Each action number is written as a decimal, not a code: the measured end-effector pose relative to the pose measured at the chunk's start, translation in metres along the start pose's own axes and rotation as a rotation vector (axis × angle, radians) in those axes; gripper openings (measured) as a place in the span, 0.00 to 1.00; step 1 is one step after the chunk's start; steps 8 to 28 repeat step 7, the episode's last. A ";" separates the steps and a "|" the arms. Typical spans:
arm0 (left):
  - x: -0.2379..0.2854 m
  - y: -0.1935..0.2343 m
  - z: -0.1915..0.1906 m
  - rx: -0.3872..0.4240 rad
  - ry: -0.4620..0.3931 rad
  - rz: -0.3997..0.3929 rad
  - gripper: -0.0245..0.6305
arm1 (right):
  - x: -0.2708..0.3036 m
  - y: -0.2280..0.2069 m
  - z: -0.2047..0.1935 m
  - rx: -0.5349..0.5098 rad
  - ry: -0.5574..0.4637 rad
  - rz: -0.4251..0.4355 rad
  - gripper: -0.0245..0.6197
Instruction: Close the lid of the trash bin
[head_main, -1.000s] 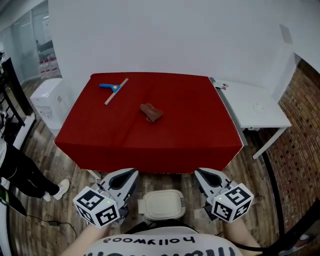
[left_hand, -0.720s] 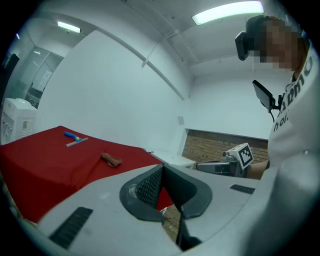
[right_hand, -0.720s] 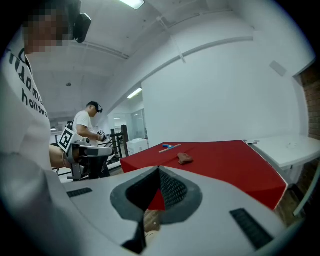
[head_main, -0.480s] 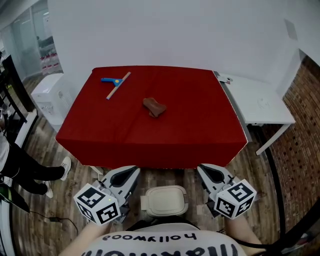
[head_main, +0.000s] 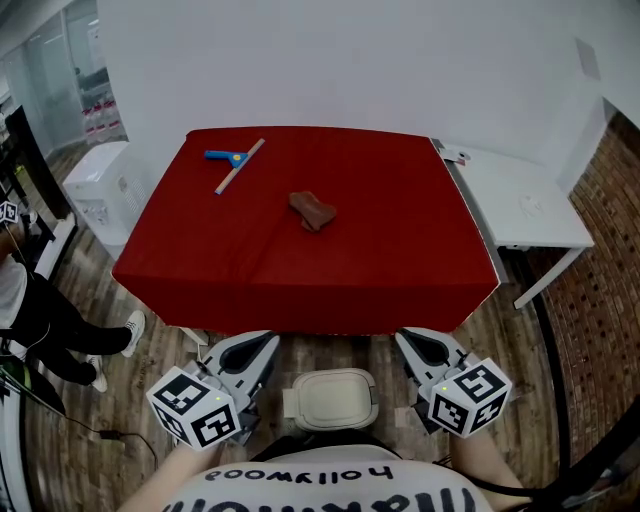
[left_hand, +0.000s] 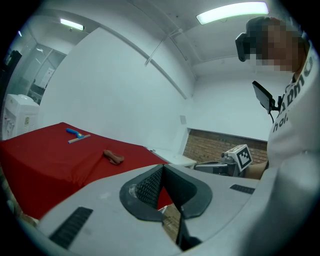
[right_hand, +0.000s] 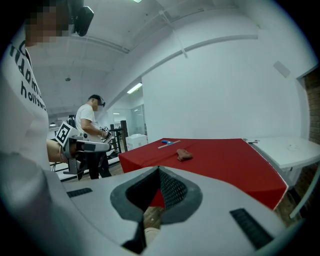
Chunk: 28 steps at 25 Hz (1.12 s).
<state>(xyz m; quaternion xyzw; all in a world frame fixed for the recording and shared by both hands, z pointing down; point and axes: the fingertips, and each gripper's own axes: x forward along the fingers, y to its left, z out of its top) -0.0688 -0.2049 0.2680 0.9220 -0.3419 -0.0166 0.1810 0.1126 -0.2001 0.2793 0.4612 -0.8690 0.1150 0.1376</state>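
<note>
The trash bin (head_main: 289, 404) stands on the wood floor right at the person's feet, just in front of the near edge of the red-draped table (head_main: 300, 270), and its beige lid (head_main: 330, 397) faces straight up at the head camera. From this steep angle the lid looks to be lying flat, though whether it is fully seated on the rim cannot be told. The left gripper (head_main: 264, 343) hangs just beside the bin on one side and the right gripper (head_main: 405, 340) on the other, neither touching it. Each gripper's own view shows its jaws brought together at the tips with nothing between them. If the lid does need more closing, a closed jaw tip makes a good pusher: bring one gripper down over the lid's free edge, away from the hinge, and press evenly until it sits level, keeping the other clear so the light bin is not knocked sideways. Farther off, on the cloth, lie a blue-handled squeegee (head_main: 232, 163) and a brown lump (head_main: 313, 211), well apart from each other.
</note>
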 end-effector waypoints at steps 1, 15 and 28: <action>0.000 0.000 0.000 -0.002 0.000 0.000 0.05 | 0.000 0.000 0.000 0.000 0.002 -0.002 0.05; 0.003 0.000 -0.004 0.000 0.003 -0.010 0.05 | 0.002 -0.007 -0.004 0.003 0.015 -0.020 0.05; 0.003 0.000 -0.004 0.000 0.003 -0.010 0.05 | 0.002 -0.007 -0.004 0.003 0.015 -0.020 0.05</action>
